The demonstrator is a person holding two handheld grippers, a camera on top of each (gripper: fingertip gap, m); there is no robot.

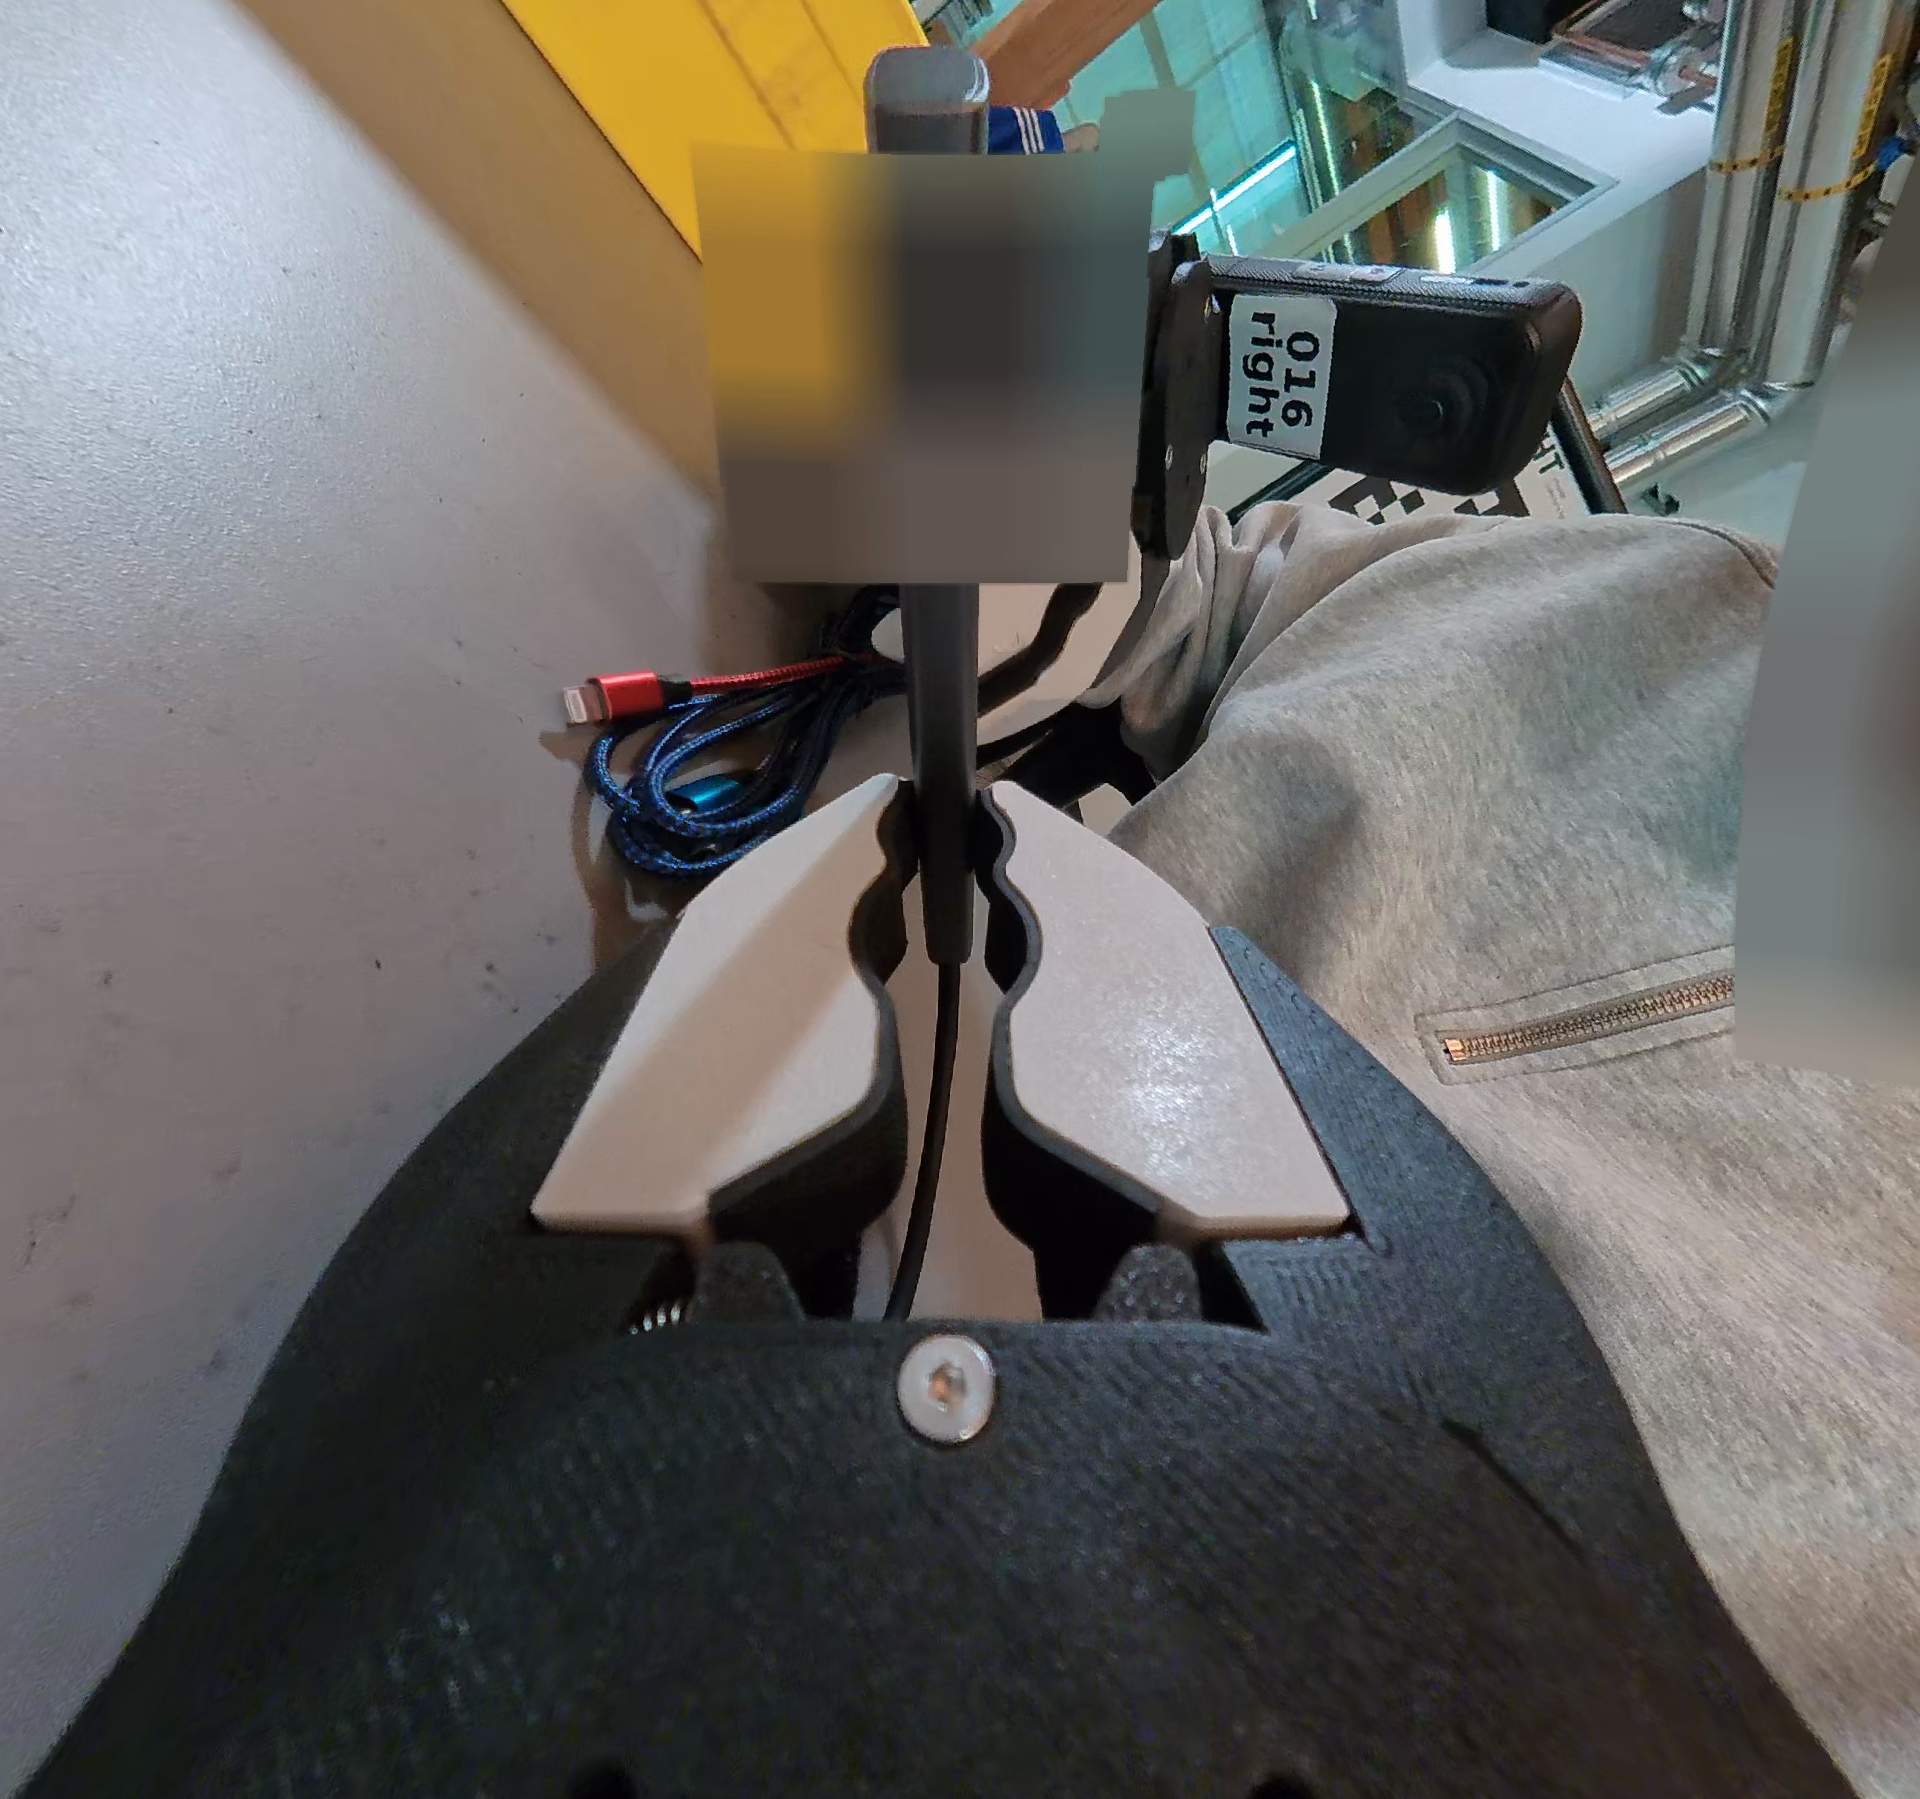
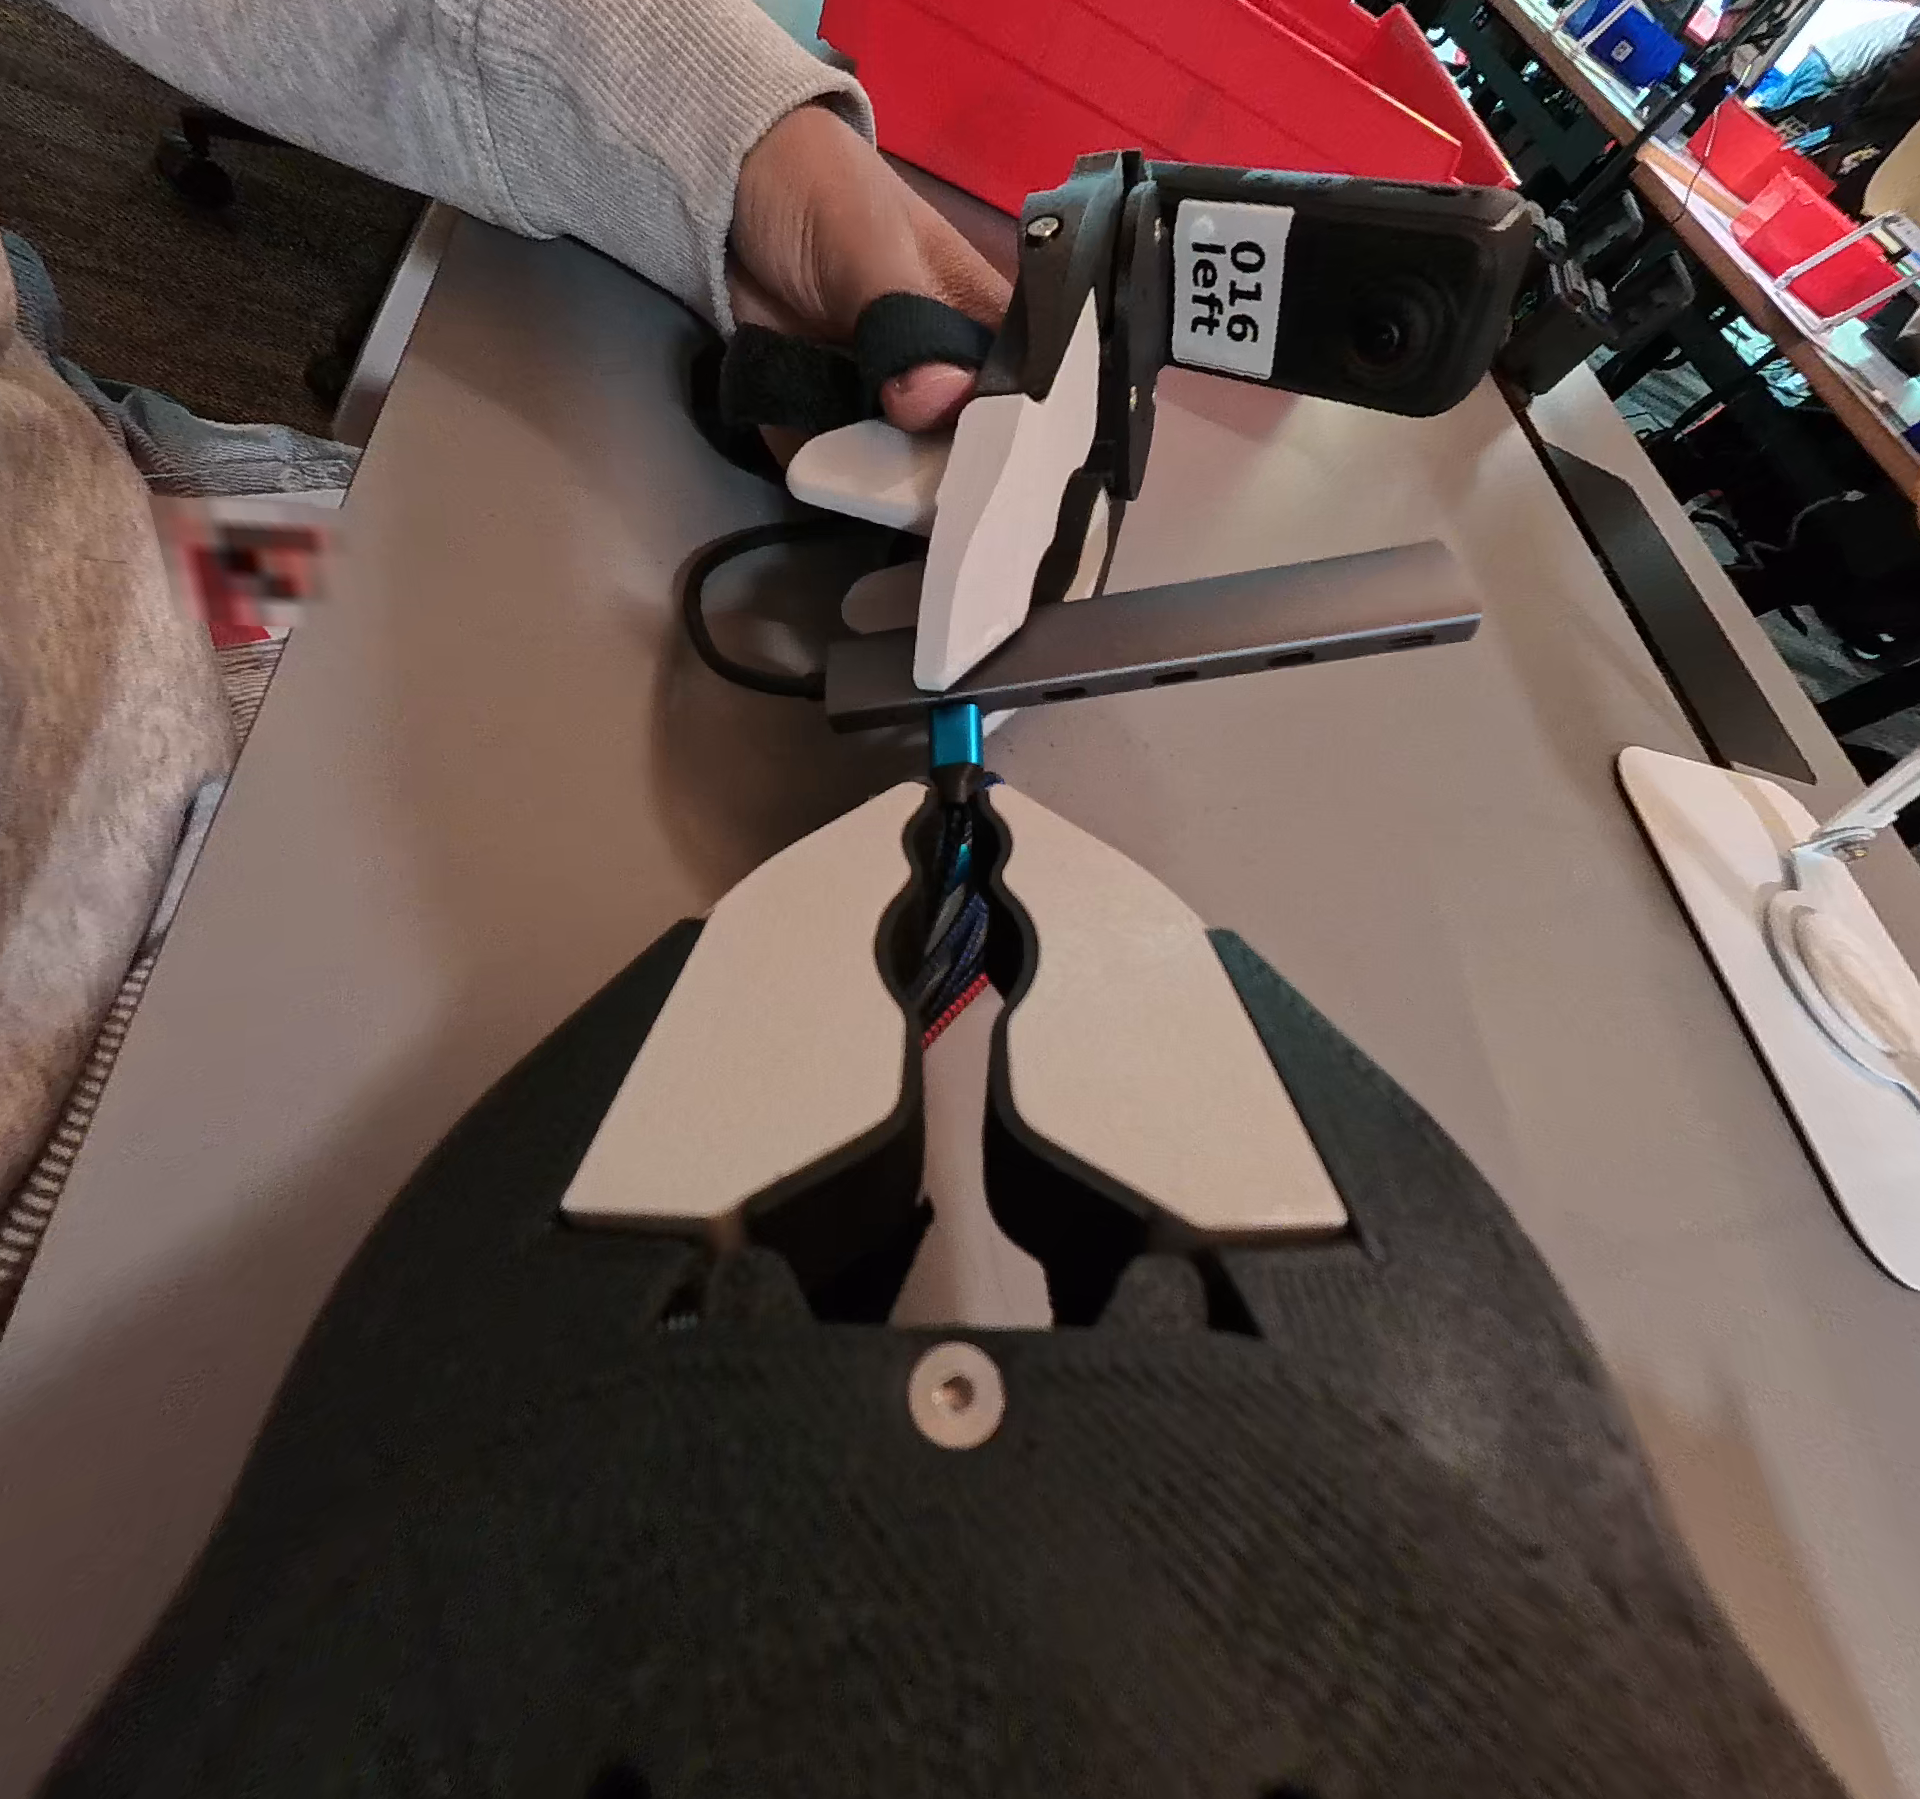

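Left gripper (image 2: 961,648) clamps a grey hub (image 2: 1195,643); right gripper (image 2: 956,799) pinches a blue-tipped cable (image 2: 954,741), best kept square to the port

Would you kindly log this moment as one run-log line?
left gripper: shut on grey hub | right gripper: shut on braided cable | blue plug: at hub port

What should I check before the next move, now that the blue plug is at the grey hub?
1. Left gripper shut on the flat grey metal hub: ok.
2. Right gripper shut on the blue braided cable behind its blue metal plug: ok.
3. Plug tip at the hub's side edge: ok.
4. Plug fully seated: cannot tell.
5. Hub's black cord loose, not pulled tight: ok.
6. Spare red-tipped cable away from both grippers: ok.
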